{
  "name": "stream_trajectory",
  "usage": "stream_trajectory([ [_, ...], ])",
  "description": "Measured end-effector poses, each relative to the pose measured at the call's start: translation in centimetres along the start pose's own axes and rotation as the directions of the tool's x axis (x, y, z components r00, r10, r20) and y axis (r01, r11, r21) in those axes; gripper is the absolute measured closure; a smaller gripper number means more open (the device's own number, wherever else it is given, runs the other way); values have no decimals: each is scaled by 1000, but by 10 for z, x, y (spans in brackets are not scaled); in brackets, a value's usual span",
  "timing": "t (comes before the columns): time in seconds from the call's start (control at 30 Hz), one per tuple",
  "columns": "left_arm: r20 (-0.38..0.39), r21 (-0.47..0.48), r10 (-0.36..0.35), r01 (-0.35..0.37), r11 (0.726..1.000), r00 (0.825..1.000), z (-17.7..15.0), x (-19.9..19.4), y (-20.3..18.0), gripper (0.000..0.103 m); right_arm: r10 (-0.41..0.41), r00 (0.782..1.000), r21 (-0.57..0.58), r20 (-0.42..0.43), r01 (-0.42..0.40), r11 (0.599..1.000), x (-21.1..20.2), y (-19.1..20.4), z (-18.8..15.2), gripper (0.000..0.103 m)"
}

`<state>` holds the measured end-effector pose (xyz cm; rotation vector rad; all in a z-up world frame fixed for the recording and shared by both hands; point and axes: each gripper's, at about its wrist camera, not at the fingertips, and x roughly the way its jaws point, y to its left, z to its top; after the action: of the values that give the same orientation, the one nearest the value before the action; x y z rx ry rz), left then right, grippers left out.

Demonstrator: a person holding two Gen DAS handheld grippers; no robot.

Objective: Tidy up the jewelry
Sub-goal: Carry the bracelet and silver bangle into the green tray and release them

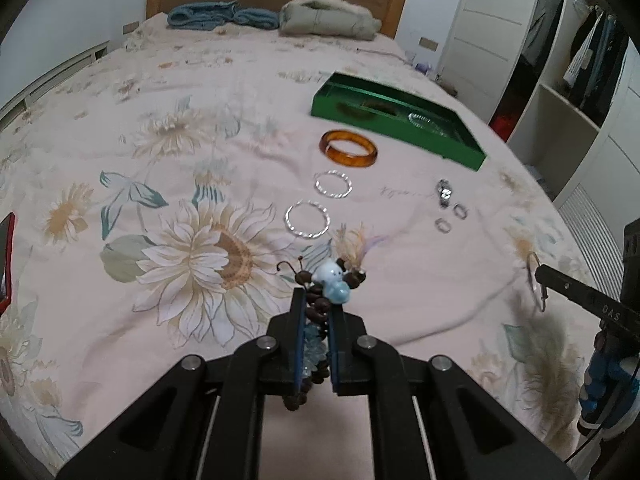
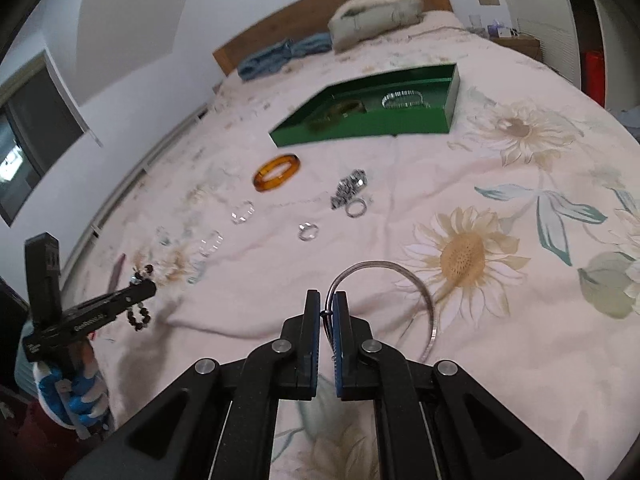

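Note:
My left gripper (image 1: 318,296) is shut on a dark beaded bracelet (image 1: 316,308) with a pale blue charm and a feather tassel, held above the bed. My right gripper (image 2: 328,300) is shut on a thin silver bangle (image 2: 400,276), also seen in the left wrist view (image 1: 534,280). A green jewelry box (image 1: 400,120) (image 2: 372,116) lies open farther up the bed, with a brown bangle and a clear bracelet inside. On the quilt lie an amber bangle (image 1: 348,149) (image 2: 277,172), two twisted silver bangles (image 1: 333,185) (image 1: 307,219), a watch (image 1: 443,193) (image 2: 349,188) and two rings (image 1: 460,211) (image 1: 442,225).
The floral quilt (image 1: 180,160) covers the whole bed. Folded blue clothing (image 1: 220,16) and a grey jacket (image 1: 328,16) lie by the wooden headboard. An open wardrobe (image 1: 580,60) stands to the right. A red-edged object (image 1: 6,256) sits at the left edge.

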<state>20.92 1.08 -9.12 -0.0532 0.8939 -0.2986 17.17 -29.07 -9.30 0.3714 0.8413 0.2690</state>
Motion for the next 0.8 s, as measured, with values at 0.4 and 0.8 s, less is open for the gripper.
stream_trajectory([
  [0.4, 51, 24, -28, 26, 999, 998, 65, 0, -24, 95, -21, 996, -66, 92, 28, 997, -16, 10, 63, 98],
  [0.8, 74, 96, -29, 22, 995, 997, 219, 101, -79, 94, -106, 987, -47, 121, 113, 993, 75, -29, 191, 97],
])
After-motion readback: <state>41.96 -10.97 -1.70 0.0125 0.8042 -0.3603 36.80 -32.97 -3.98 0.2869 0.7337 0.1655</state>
